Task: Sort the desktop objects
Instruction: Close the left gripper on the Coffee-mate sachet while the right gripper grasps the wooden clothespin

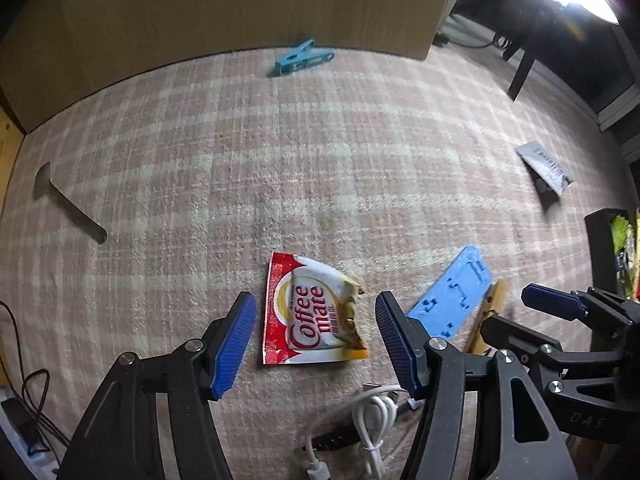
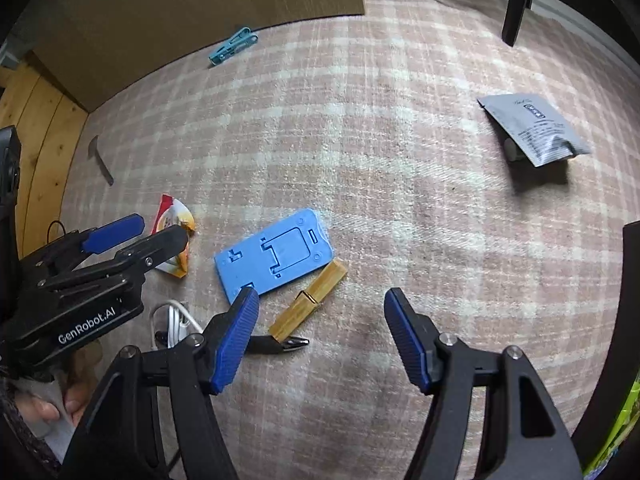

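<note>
A red and white Coffee mate packet (image 1: 312, 312) lies flat on the checked cloth (image 1: 320, 160). My left gripper (image 1: 316, 300) hangs over it, open, one blue pad on each side and neither touching it. To its right lie a blue phone stand (image 1: 448, 300) and a wooden clothespin (image 1: 490, 312). In the right wrist view my right gripper (image 2: 322, 300) is open above the wooden clothespin (image 2: 308, 300), which lies nearer its left pad beside the blue stand (image 2: 276, 256). The left gripper (image 2: 164, 228) shows at the left edge there, over the packet (image 2: 176, 220).
A teal clothespin (image 1: 302, 58) lies by the tall brown panel (image 1: 240, 8) at the back. A grey sachet (image 2: 532, 128) is far right, a dark metal tool (image 1: 68, 204) far left. A coiled white cable (image 1: 376, 408) and a black clip (image 2: 280, 346) lie near the grippers. A dark bin (image 1: 604, 248) stands right.
</note>
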`<state>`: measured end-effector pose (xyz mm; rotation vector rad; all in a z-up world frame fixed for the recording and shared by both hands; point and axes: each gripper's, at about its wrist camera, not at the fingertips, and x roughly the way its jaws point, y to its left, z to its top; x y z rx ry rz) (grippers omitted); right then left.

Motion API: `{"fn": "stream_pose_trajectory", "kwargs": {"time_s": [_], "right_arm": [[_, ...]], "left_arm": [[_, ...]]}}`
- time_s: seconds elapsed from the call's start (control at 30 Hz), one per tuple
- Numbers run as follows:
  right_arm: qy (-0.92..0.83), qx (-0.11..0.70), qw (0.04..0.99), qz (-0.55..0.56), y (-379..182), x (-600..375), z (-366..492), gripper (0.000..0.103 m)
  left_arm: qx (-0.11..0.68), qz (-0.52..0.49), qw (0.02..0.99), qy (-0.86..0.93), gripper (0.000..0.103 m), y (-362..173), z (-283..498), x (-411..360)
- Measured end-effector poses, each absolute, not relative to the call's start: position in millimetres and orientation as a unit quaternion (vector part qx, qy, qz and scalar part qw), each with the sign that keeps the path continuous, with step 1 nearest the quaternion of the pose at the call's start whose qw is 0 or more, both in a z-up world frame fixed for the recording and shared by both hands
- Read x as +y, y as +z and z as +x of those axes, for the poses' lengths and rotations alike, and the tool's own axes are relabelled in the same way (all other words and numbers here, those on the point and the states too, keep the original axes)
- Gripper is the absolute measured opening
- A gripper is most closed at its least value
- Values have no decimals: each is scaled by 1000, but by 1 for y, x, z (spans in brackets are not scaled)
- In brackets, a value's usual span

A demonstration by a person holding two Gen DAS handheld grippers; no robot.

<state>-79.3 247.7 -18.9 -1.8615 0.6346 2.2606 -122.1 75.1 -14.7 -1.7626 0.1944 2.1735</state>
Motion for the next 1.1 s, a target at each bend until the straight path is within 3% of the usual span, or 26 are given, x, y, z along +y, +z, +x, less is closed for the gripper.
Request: {"fn": "stream_pose_trajectory", "kwargs": {"time_s": [0.13,0.3,0.47,0.63,0.87,0.93,1.0,1.1], "right_arm": [[746,204,73,-630,-28,242,-83,50],[750,186,88,-629,-29,232,-88,47],[757,140,98,-630,-31,219,-86,27],[760,118,112,-629,-33,222,-70,16],[776,87,118,-613,-35,212,-49,13],[779,104,120,-607,-34,214,-42,13],[783,115,128,-598,-31,216,-34,13],[790,131,130,-585,-25,217,-24,13]], "left_arm": [[87,-622,158,762,60,-25,-122,75],[98,-611,152,771,59,-25,-124,74],[104,-603,145,778,59,-26,-127,64],[111,-595,150,782,56,-28,-127,57],[90,-572,161,799,44,-25,-120,46],[65,-568,163,804,35,-21,-119,38],[44,-567,159,807,11,-14,-119,29],[47,-565,154,809,6,-10,-117,16]]}}
